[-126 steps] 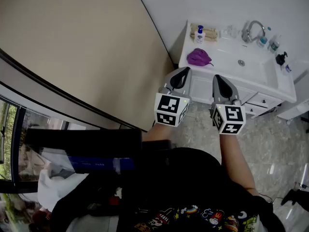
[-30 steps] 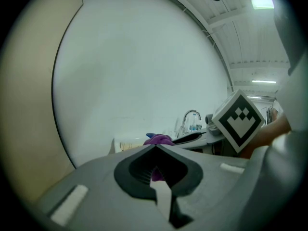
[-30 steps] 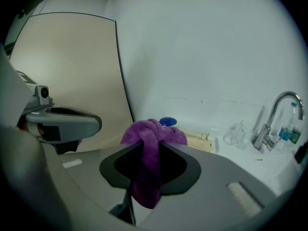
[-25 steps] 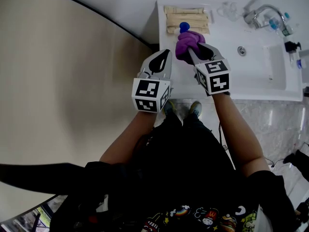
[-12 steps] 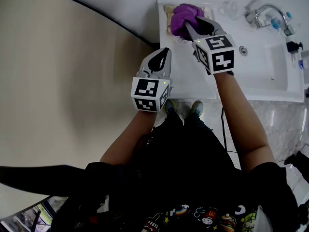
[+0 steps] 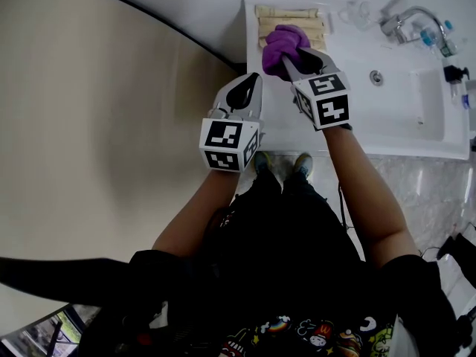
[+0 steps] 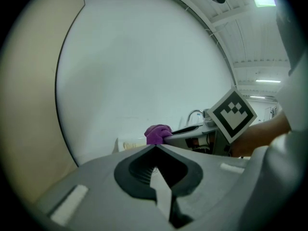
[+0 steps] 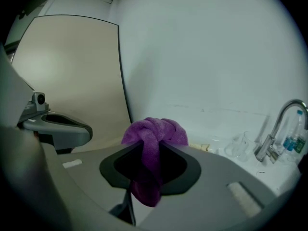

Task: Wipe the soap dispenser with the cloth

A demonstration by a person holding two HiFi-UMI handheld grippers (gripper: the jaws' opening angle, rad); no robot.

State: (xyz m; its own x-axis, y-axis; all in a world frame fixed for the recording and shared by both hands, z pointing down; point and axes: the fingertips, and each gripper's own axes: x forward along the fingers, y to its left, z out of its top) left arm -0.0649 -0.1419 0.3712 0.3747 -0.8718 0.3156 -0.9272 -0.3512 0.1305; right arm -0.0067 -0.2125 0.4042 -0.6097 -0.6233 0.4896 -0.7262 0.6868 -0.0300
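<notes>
Head view puts your right gripper [image 6: 288, 58] over the back left corner of the tabletop [image 6: 281, 127], its jaws clamped on the purple cloth [image 6: 285, 39]. The right gripper view confirms it: a fold of cloth is pinched between the jaws and a bunch of it sits beyond the tips. The soap dispenser shows in no view. I judge that it stands straight ahead of those jaws, under or behind the bunched cloth and in front of the beige rolls [image 6: 291, 19] by the wall. If it stands upright, your strokes should run up and down it.

Your left gripper [image 6: 251, 79] has its jaws pressed together on nothing and hangs at the tabletop's left edge, nearer you. The right hand is clearly closer. The sink [image 6: 416, 103] and faucet [image 6: 405, 17] lie well apart to the right.
</notes>
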